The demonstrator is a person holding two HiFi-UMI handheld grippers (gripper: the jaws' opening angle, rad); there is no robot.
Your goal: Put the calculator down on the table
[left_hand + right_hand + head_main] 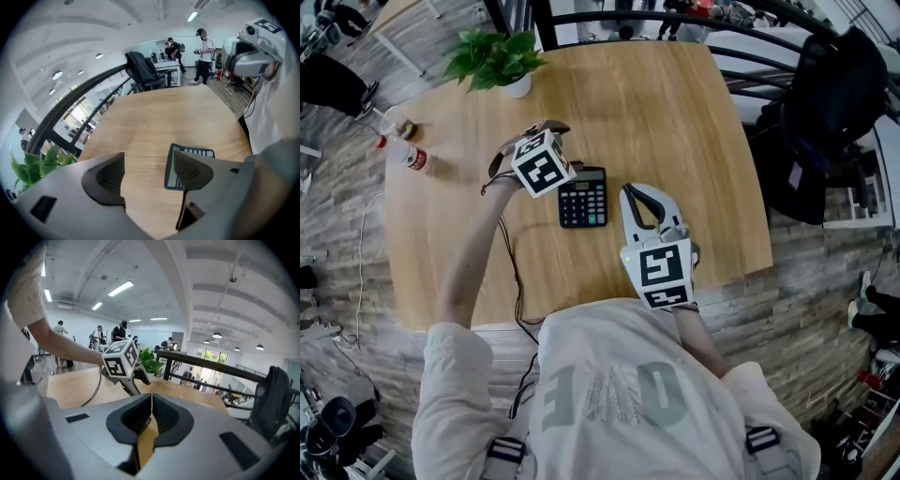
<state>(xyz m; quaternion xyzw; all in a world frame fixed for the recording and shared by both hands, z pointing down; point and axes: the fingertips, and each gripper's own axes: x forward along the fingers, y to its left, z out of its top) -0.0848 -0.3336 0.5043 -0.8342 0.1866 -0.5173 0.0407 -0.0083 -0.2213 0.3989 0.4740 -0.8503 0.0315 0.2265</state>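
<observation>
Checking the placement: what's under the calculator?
The calculator lies flat on the bare wooden table. Whether anything thin sits beneath it can't be seen, because its body covers that spot.

Black calculator (582, 198), pale wood-grain table (656, 112)

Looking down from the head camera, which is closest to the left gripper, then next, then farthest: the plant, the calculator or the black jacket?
1. The calculator, lying just right of the left gripper.
2. The plant, at the far edge of the table, towards the left.
3. The black jacket, off the table, far right.
</observation>
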